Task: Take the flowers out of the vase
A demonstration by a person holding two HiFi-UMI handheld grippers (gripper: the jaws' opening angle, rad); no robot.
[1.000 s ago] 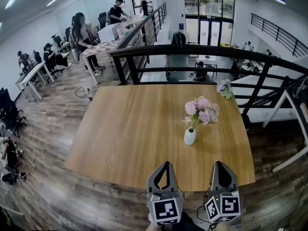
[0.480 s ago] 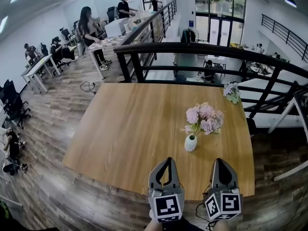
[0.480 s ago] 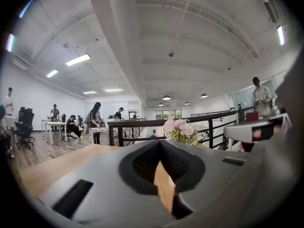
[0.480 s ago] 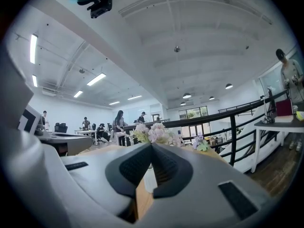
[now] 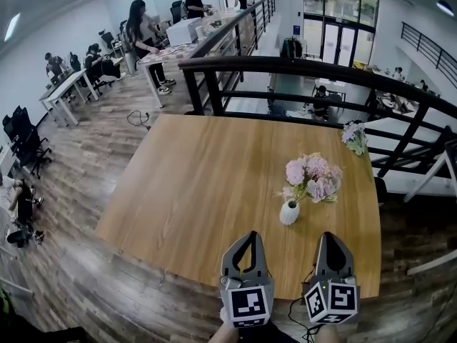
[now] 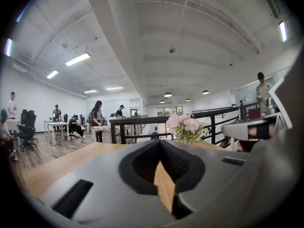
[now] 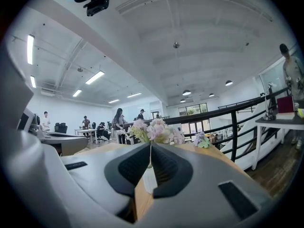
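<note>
Right gripper view: vase (image 7: 149, 179) partly hidden

Flowers (image 5: 314, 177) in vase (image 5: 289, 213) on table (image 5: 193, 184)

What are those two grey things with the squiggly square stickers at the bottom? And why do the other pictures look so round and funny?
Those are two hand-held grabbers, not a robot. A person holds the left gripper and the right gripper, and the patterned cubes are part of them. The head view comes from a camera on the person's head, looking down. The two round pictures come from small cameras riding on each grabber, looking along its jaws. On the wooden table stands a small white vase with pink flowers in it. Both grabbers have their jaws closed and hold nothing. They hang at the table's near edge, apart from the vase.
</note>
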